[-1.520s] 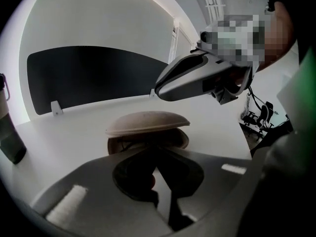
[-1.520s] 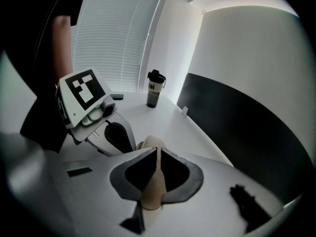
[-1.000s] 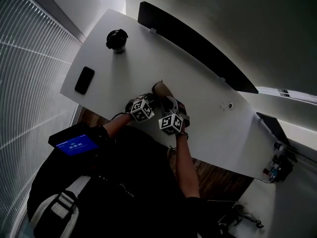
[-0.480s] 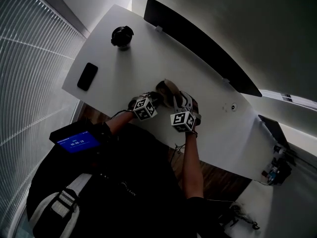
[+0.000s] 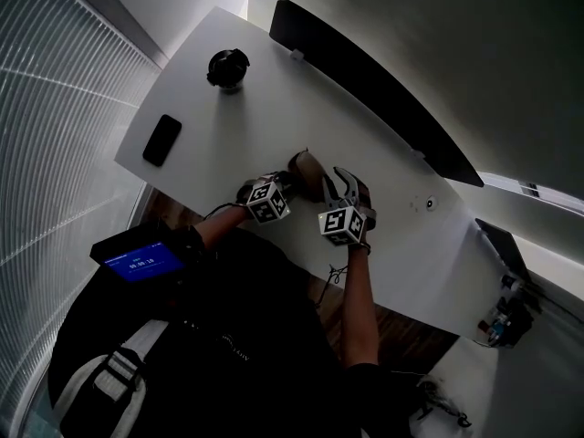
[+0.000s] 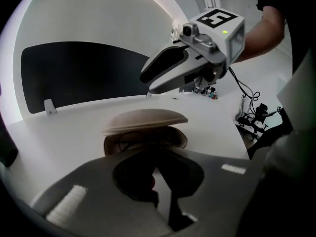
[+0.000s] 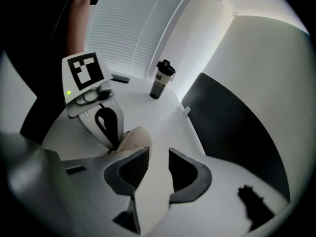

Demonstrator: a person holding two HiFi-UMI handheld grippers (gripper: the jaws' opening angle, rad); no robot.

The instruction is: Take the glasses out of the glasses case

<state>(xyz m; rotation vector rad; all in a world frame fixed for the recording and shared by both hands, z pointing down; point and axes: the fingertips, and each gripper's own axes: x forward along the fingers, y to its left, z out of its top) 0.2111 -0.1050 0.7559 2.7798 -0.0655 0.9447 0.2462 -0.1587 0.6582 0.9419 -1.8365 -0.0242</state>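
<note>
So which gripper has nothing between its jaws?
The right gripper, jaws apart and empty; the left gripper grips the open beige glasses case by its rim.

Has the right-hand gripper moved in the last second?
Yes. The right gripper has drawn away from the open glasses case, toward the head view's right.

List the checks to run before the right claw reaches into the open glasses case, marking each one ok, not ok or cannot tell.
1. The lid of the glasses case is raised: ok.
2. The glasses show inside: ok, a dark frame is visible.
3. The left claw pinches the case's near rim to steady it: ok.
4. The right claw is open and empty: ok.
5. The right claw is lined up with the opening: not ok; bare table lies between its jaws, with the case off to one side.
</note>
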